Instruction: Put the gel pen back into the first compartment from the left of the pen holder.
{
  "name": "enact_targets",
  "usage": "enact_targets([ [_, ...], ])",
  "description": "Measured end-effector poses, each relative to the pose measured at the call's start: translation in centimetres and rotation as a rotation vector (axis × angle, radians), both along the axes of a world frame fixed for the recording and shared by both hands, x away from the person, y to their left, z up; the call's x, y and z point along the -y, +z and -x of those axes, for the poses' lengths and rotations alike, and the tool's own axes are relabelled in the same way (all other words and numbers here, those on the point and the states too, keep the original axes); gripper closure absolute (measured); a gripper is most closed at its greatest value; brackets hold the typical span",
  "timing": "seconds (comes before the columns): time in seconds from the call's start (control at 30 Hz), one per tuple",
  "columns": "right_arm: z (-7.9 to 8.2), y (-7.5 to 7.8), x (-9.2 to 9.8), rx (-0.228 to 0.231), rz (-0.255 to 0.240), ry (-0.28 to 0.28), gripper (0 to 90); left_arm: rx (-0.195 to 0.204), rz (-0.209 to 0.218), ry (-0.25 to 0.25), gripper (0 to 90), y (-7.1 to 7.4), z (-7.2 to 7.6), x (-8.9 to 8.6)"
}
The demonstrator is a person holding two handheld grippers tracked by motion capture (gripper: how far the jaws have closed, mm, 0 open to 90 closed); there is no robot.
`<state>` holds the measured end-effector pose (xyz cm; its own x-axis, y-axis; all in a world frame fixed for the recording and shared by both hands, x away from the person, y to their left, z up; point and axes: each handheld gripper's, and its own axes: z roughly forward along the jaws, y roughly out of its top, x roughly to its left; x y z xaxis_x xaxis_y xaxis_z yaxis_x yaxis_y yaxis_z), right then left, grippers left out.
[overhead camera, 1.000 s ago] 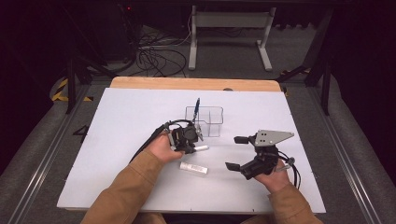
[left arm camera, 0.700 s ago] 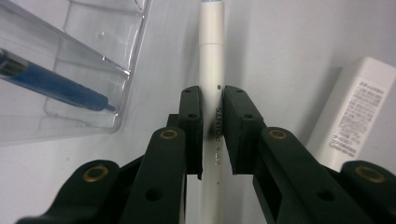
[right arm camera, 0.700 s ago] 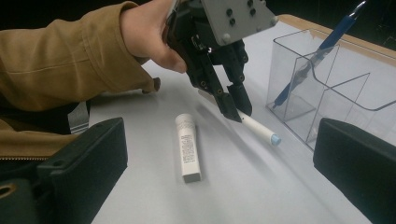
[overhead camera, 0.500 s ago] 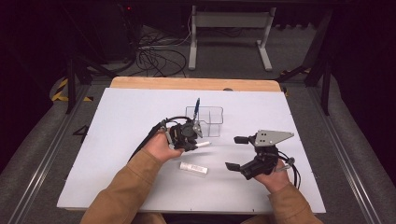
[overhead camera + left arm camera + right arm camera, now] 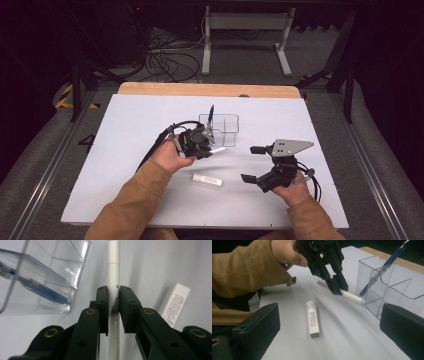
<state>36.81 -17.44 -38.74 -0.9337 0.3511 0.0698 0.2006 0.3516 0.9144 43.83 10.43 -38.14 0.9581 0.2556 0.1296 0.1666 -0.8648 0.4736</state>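
White pen (image 5: 113, 277) is pinched between the jaws of the left tool (image 5: 206, 146), held just above the white counter (image 5: 125, 125) with its pale blue tip close to the clear plastic organizer (image 5: 225, 129), where a blue pen (image 5: 211, 114) leans in one compartment. Well apart, the right tool (image 5: 256, 164) has its jaws spread wide around nothing. Between the two tools a small white tube (image 5: 207, 179) lies flat on the counter.

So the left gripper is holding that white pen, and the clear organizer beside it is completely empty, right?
Not quite. The left gripper does hold the white pen, but the clear organizer is not empty: a blue pen leans inside it, as the right gripper view shows.
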Motion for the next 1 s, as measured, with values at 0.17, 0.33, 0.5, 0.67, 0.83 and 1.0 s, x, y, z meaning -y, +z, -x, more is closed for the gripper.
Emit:
enact_targets([
  [0.17, 0.0, 0.1, 0.0, 0.003, -0.006, -0.002, 3.3, 0.017, 0.106, 0.002, 78.5, 1.3, 0.3, -0.7],
  [0.33, 0.0, 0.1, -0.1, 0.002, -0.004, 0.000, 3.4, 0.047, 0.198, -0.003, 78.5, 2.3, 0.4, -1.3],
  [0.5, 0.0, 0.0, -0.2, 0.000, 0.001, 0.003, 3.3, 0.069, 0.271, 0.008, 78.5, 3.0, 0.3, -1.8],
  [0.67, 0.0, 0.0, -0.2, -0.001, 0.003, 0.004, 3.4, 0.074, 0.364, 0.020, 78.5, 3.7, 0.1, -2.2],
  [0.83, 0.0, 0.0, -0.2, -0.001, 0.005, 0.004, 3.3, 0.082, 0.458, 0.037, 78.5, 4.1, 0.0, -2.6],
  [1.0, 0.0, 0.0, -0.3, -0.002, 0.006, 0.005, 3.3, 0.070, 0.561, 0.053, 78.4, 4.4, -0.3, -3.0],
])
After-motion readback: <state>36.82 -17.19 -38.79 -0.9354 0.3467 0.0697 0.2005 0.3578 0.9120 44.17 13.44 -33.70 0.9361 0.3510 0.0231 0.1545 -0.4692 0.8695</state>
